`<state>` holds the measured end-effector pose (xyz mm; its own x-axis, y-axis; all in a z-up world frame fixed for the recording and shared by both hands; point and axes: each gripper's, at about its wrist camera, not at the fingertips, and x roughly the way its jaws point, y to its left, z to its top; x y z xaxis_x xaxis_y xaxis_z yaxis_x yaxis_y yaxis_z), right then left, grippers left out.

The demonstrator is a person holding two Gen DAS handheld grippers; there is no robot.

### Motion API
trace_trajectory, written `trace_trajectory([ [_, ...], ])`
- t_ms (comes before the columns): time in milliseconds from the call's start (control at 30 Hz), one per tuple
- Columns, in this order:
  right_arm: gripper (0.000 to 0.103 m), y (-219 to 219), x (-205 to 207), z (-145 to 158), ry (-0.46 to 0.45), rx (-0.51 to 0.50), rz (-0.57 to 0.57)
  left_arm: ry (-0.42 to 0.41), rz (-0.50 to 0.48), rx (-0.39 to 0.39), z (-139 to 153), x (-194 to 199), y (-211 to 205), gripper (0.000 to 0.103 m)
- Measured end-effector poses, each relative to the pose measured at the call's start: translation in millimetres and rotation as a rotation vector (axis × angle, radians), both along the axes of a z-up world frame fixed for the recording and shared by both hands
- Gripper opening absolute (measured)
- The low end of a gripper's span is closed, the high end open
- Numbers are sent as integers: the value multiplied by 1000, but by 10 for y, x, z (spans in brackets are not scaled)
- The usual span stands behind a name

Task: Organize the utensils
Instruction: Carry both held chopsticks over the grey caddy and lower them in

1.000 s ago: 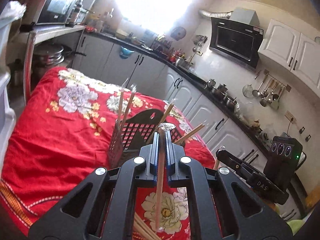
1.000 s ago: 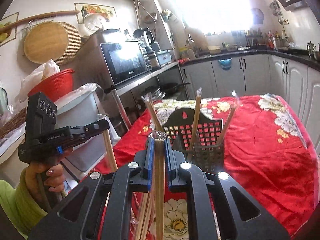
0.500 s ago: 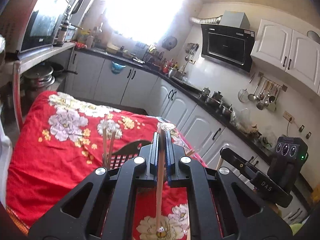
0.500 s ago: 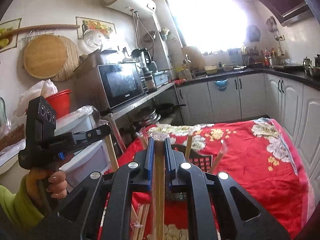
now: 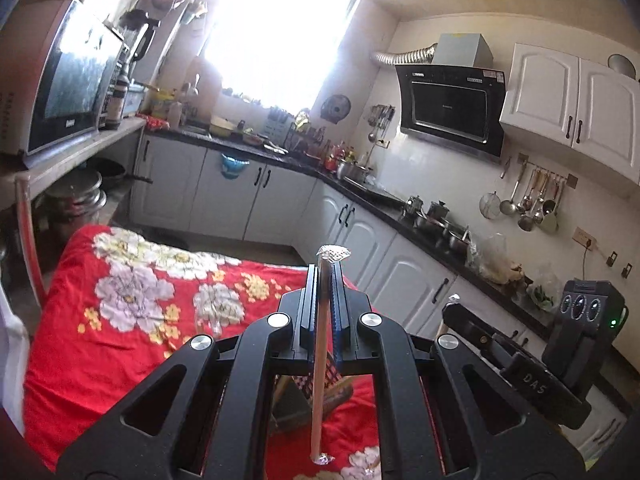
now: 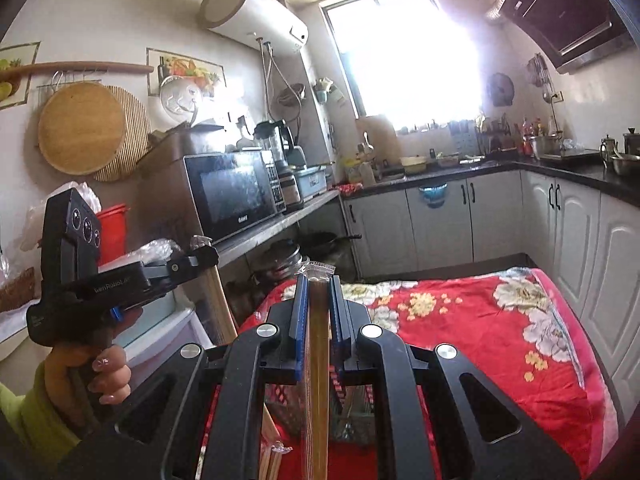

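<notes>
Whereas 1 second ago both wrist views looked down on the black utensil basket (image 5: 320, 380) with its upright chopsticks in full sight, both now sit higher and the basket shows only as a sliver behind each tool's own frame, at the near end of the red floral tablecloth (image 5: 120, 320). Left gripper (image 5: 326, 276): jaws together, clamped on 1 wrapped chopstick (image 5: 320, 360), which runs along the fingers with its crimped wrapper end just past the tips and its other end hanging low over the cloth. Right gripper (image 6: 318, 292): jaws nearly together, clamped on a wrapped bundle of chopsticks (image 6: 318, 360); how many are in it cannot be told. Both grips match the earlier frames. More loose chopsticks (image 6: 272, 456) lie on the cloth below the right tool. In the right wrist view the left tool is held by a hand (image 6: 104, 368) in a green sleeve, off the table's left edge and near a white bin (image 6: 160, 340). Far half of the table carries only the cloth. Beyond its far edge lies a strip of dark floor, then white cabinets (image 5: 260, 200) under a black counter. To the left, a shelf with a microwave (image 6: 232, 192) stands close to the table corner.
</notes>
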<state>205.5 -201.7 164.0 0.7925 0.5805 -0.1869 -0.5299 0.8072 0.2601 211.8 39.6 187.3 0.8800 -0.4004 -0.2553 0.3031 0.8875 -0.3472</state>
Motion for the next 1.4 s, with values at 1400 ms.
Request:
trace_trajectory([
  [1400, 11, 205, 683, -366, -245, -67, -234, -36, 105, 85, -678, 606, -330, 3],
])
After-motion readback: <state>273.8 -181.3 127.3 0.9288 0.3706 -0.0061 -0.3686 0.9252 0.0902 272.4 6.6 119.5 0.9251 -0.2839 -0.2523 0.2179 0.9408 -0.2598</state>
